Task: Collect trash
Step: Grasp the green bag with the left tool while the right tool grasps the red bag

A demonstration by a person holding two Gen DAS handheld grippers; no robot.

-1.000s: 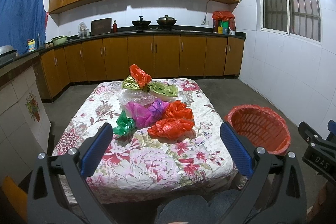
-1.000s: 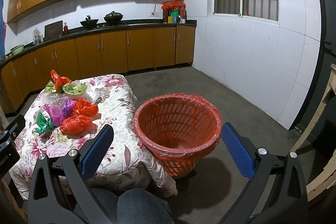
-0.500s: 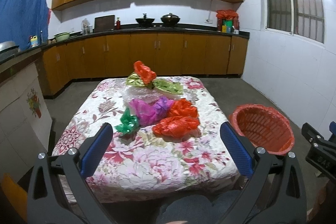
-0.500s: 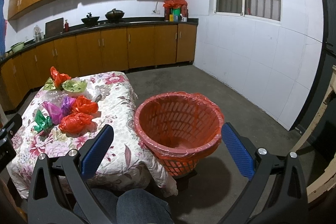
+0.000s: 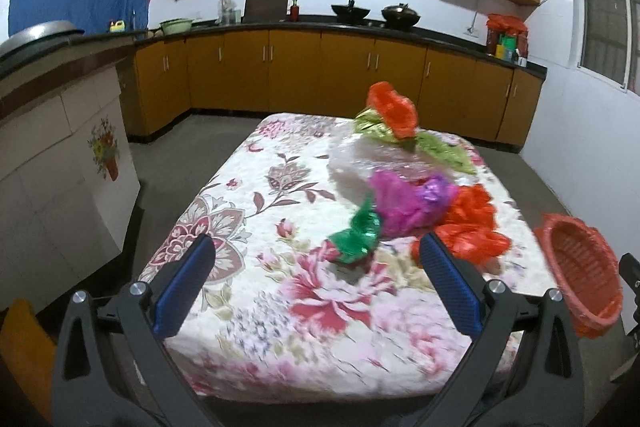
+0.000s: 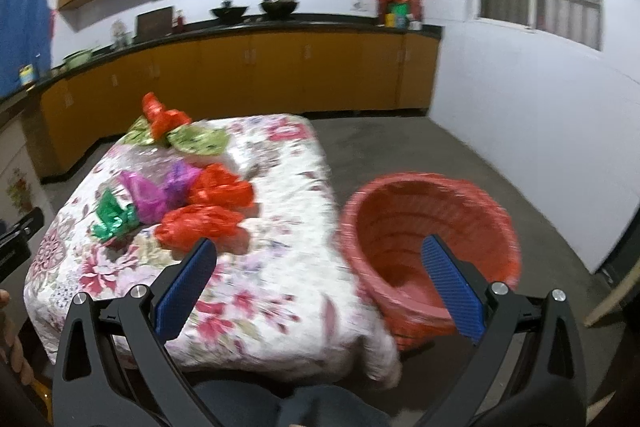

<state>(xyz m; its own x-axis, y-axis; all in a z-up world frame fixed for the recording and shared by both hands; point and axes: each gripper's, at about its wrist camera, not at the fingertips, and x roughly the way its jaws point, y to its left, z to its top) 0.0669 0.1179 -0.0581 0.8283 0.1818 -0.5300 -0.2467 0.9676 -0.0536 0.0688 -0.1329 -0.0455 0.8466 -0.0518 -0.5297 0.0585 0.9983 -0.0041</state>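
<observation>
Left tongs (image 5: 318, 277): blue pads spread wide, nothing between them, poised above the near half of the bench (image 5: 256, 211). Right tongs (image 6: 320, 277): also spread wide and empty, straddling the bench corner and the red basket (image 6: 432, 235) that stands on the floor just beside it.

Trash: a loose cluster of crumpled plastic bags on the floral cloth, right of centre. Nearest the left tongs is the green bag (image 5: 356, 235); touching it, the pink bag (image 5: 396, 199); then two red bags, the nearer red bag (image 6: 200, 225) at the bench edge closest to the basket. More bags lie further back.

Handling, as a judgement: thin film, near weightless, soft, slippery, springs back. Pinch a raised fold or bunched knot, not a flat skirt. Neighbours may drag along. Both views are motion-blurred.
</observation>
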